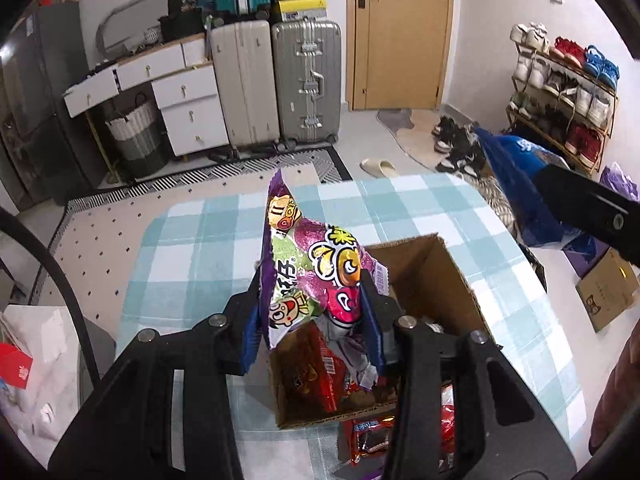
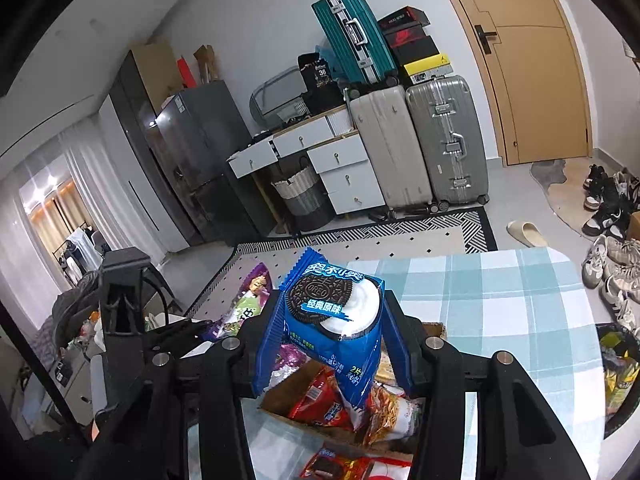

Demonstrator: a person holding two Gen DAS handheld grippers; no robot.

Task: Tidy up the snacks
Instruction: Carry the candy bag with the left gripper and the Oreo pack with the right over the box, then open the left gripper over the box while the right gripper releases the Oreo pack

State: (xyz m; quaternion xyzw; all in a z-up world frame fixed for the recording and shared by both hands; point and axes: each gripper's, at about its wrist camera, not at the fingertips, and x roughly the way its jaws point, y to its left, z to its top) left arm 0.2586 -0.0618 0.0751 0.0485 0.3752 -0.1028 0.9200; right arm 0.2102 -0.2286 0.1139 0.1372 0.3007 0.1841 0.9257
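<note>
So, two snack packs up in the air over a blue-and-white checked tablecloth (image 1: 192, 240).

Left gripper (image 1: 310, 300): pinching a purple foil snack bag (image 1: 308, 272) with cartoon print, pads pressed on both sides of it, bag standing upright and crumpled between the fingers (image 1: 370, 320). Hanging right above the near-left corner of an open cardboard box (image 1: 444, 272) on the table.

Right gripper (image 2: 332, 332): clamped on a blue Oreo pack (image 2: 334, 320), cookie picture facing the camera, pack upright and a bit tilted. Also showing in the left view as a blue pack at the far right, well apart from the purple bag.

Box contents: a red wrapper (image 1: 326, 376) plus some other packets, hard to tell which exactly. From the right view, more red packets (image 2: 320, 400) and an orange-ish one (image 2: 390, 412) piled in the box under the Oreo pack, and another red packet (image 2: 344, 466) lying near the box on the cloth.

Background stuff: grey suitcase (image 1: 308, 84) and beige suitcase (image 1: 244, 84) far side against the wall, teal one (image 2: 352, 36) stacked on top, wooden door (image 1: 400, 32) to the right, shoe rack (image 1: 560, 96) far right.
</note>
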